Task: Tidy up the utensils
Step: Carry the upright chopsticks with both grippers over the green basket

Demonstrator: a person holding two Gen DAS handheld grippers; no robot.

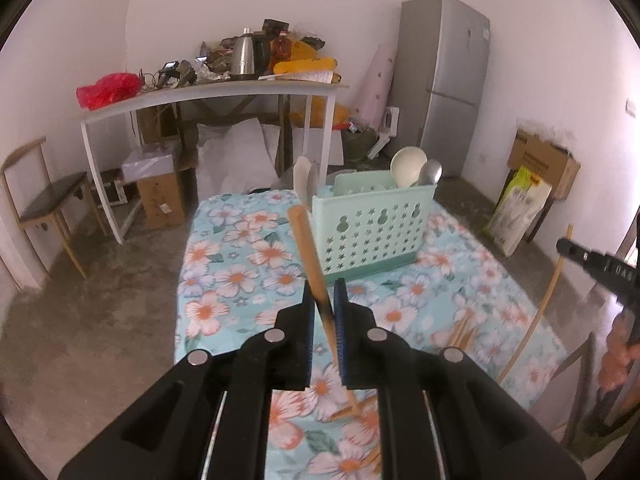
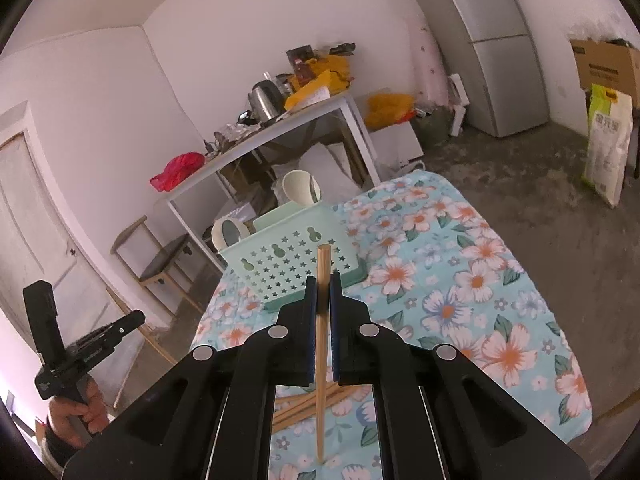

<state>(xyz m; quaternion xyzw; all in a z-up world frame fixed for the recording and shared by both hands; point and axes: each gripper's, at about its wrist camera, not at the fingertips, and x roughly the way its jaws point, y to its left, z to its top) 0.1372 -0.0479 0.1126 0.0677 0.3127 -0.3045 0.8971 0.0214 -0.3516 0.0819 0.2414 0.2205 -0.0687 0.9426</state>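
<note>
Chopsticks are pinched in both claws: the left gripper (image 1: 324,292) is pressed together on a wooden chopstick (image 1: 310,252) with a dark band where the pads meet it, and the right gripper (image 2: 323,286) is pressed together on a plain wooden chopstick (image 2: 322,340) standing almost upright. The left stick tilts, its top rising past the jaws toward the near left corner of the mint utensil basket (image 1: 372,232); its lower end passes behind the claw body and is partly hidden. The right stick's lower tip reaches down to the floral tablecloth (image 2: 472,280), though whether it touches the cloth is hard to tell. More loose chopsticks (image 2: 308,404) lie on the cloth near its front edge, mostly covered by the claw. The basket stands upright toward the far edge of the table, holding a white ladle (image 1: 408,166) and a metal spoon (image 1: 431,172); their handles are hidden inside. A pale utensil (image 1: 301,178) at the basket's left end is blurred. In the right wrist view a hand (image 2: 80,412) grips the other tool, cut off by the frame's edge
</note>
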